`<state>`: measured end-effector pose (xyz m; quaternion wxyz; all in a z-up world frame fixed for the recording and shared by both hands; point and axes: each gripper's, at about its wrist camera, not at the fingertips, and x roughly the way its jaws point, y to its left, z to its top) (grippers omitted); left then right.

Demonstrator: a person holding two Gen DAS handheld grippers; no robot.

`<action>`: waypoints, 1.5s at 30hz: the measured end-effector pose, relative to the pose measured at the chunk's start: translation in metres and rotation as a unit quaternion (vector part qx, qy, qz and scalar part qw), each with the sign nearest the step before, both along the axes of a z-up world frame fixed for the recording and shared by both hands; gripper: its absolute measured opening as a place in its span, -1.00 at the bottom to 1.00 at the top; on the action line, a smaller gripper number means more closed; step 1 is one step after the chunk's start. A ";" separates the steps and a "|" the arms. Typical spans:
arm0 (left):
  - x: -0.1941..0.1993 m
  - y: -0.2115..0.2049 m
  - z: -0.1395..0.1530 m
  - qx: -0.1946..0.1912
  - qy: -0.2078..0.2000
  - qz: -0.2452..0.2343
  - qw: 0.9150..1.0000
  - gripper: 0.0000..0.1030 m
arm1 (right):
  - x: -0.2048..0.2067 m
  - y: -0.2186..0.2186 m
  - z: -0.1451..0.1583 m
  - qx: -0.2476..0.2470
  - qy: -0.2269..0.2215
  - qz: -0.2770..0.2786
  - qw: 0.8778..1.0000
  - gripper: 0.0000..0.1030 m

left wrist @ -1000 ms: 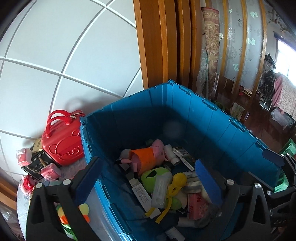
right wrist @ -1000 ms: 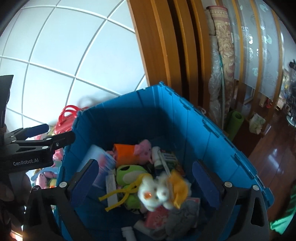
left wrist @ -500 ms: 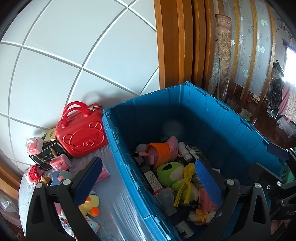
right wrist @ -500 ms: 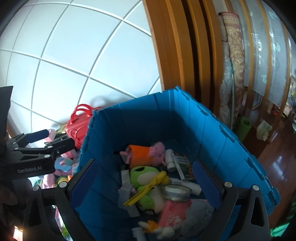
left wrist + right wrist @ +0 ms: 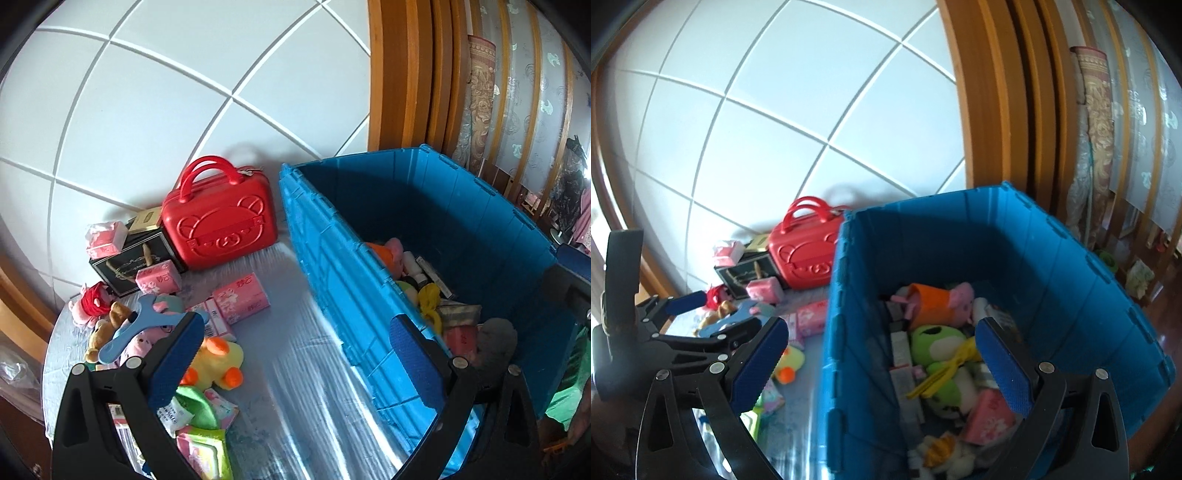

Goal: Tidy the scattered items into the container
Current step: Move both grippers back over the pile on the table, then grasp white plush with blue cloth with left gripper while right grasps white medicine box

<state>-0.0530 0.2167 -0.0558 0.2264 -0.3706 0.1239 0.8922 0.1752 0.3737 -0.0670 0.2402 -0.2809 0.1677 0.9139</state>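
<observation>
One blue crate [image 5: 332, 258], one red case [image 5: 221, 229], two yellow ducks [image 5: 218, 360].

Rt gripper [image 5: 882, 358] fills lower frame, jaws wide apart, nothing between the blue pads, hovering over near-left wall of blue crate [image 5: 1071, 266]. Crate at 3–5 o'clock; inside: orange-and-pink plush [image 5: 938, 299], green frog plush [image 5: 938, 339], yellow slingshot [image 5: 945, 373], pink tissue pack [image 5: 988, 411], small boxes. Lt gripper [image 5: 716, 310] at 9 o'clock, jaws apart, over table clutter. Red case [image 5: 801, 258] at 11 o'clock, against white tiled wall [image 5: 775, 110]. Yellow duck toy [image 5: 790, 363] just left of crate.
</observation>
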 end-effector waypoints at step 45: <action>-0.012 -0.351 -0.304 -0.066 -0.196 0.221 0.953 0.93 | -0.154 -0.256 -0.234 -0.038 -0.183 0.180 0.966 0.99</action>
